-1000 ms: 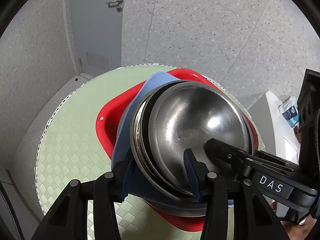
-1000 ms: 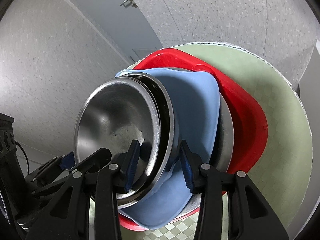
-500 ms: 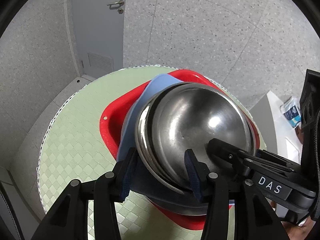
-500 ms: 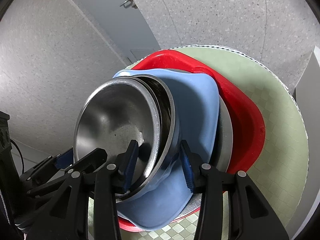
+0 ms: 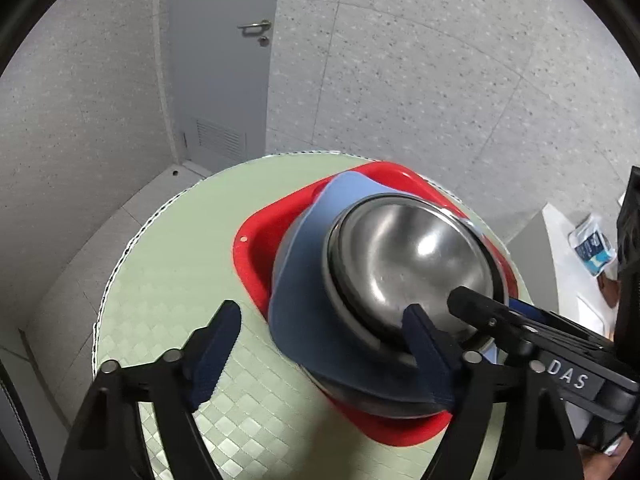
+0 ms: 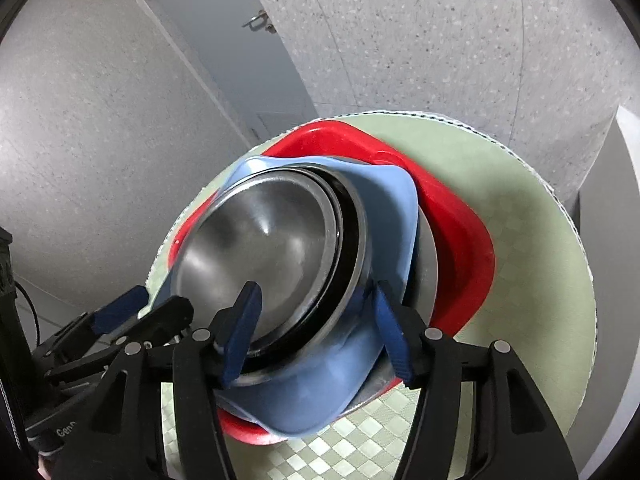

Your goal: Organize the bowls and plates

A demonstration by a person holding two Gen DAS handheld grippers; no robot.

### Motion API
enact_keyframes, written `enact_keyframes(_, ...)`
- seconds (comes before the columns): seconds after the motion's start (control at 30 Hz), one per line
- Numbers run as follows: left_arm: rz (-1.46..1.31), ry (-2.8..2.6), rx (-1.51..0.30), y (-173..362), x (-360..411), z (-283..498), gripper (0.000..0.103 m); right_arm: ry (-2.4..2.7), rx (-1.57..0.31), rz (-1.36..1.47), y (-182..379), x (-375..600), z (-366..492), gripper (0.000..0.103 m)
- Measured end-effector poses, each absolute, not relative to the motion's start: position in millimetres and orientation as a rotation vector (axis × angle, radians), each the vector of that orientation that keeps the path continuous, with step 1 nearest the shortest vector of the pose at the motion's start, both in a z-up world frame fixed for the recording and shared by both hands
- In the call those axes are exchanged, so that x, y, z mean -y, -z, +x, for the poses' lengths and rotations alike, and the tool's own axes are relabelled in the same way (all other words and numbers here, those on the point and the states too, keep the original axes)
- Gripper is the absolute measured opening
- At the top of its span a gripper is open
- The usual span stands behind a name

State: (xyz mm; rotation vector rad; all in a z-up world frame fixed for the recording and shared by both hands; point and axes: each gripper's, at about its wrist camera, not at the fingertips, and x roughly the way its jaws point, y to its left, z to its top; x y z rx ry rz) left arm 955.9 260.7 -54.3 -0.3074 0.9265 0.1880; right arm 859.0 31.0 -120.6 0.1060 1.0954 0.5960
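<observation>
Left wrist view: the left gripper [image 5: 320,336] has its jaws spread wide, one finger over the green table [image 5: 168,280], the other resting against the near edge of the steel bowl [image 5: 408,256]. That bowl sits nested in a stack: blue plate [image 5: 304,276] under it, a further steel dish below (only its rim shows), and a red square plate [image 5: 260,240] at the bottom. The right gripper [image 6: 316,332] straddles the rims of the steel bowl [image 6: 260,252] and blue plate [image 6: 396,208], jaws parted; whether it pinches them I cannot tell.
</observation>
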Motion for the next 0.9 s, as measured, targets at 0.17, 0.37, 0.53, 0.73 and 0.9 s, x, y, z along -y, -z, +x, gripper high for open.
enact_keyframes(0.17, -0.314, -0.221, -0.919, 51.3, -256.2, 933.6, 0.08, -0.617, -1.078, 0.083, 114.9, -29.8, 848.3, 0.063)
enact_keyframes(0.37, -0.287, -0.262, -0.887, 39.2, -245.2, 896.6, 0.09, -0.579, -1.019, 0.02, 104.6, -22.6, 820.3, 0.077)
enact_keyframes(0.53, -0.248, -0.249, -0.839, 22.5, -232.1, 854.8, 0.092, -0.535, -0.963, 0.0, 90.0, -14.1, 789.2, 0.08)
enact_keyframes(0.73, -0.221, -0.196, -0.76, 4.4, -232.9, 787.5, 0.098, -0.454, -0.875, -0.004, 62.6, -0.2, 728.9, 0.088)
enact_keyframes(0.9, -0.15, -0.161, -0.715, -7.8, -235.7, 715.9, 0.1, -0.392, -0.791, 0.018, 40.9, 4.9, 648.2, 0.098)
